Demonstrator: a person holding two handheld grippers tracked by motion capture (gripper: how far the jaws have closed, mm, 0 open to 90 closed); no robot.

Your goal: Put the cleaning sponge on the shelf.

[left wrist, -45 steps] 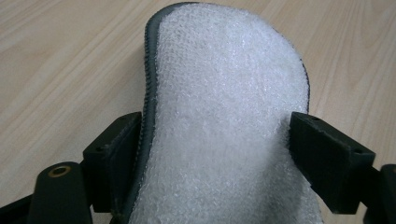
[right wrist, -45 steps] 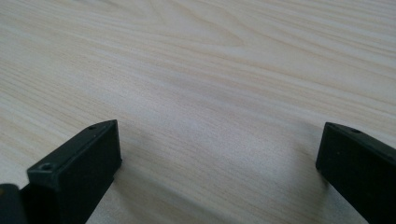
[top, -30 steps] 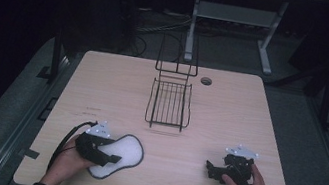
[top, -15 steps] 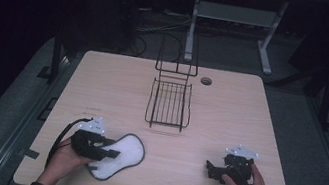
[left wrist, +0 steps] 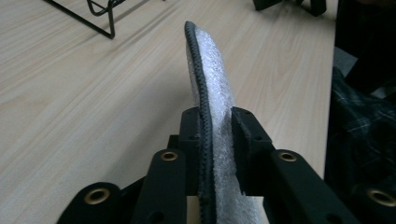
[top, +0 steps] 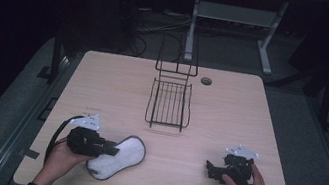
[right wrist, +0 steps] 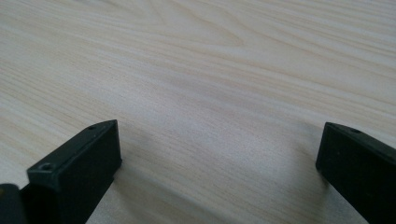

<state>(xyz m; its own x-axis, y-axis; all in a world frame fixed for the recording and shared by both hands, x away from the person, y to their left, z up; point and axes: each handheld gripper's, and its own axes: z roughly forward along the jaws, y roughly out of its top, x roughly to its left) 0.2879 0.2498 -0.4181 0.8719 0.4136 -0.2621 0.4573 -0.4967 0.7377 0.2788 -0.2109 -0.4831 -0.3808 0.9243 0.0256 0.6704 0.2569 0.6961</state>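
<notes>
A white, oblong scrubbing pad (top: 126,153) with a dark stitched rim lies at the table's front left. My left gripper (top: 109,150) grips its near end, and its jaws have just been closing. In the left gripper view the pad (left wrist: 212,74) stands on edge between the two black jaws, both pads pressing its sides, around my left gripper (left wrist: 215,128). At the front right a hand holds my right gripper (top: 210,170) low over bare wood. Its jaws (right wrist: 219,149) stand wide apart with nothing between them.
A black wire rack (top: 169,104) with an upright back stands at the table's middle, beyond both grippers. A round cable hole (top: 206,81) sits near the far edge. The light wooden table (top: 239,120) has dark floor, cables and a stand behind it.
The left jaws have closed onto the pad's near end, and the left hand has shifted slightly. The right gripper has not moved.
</notes>
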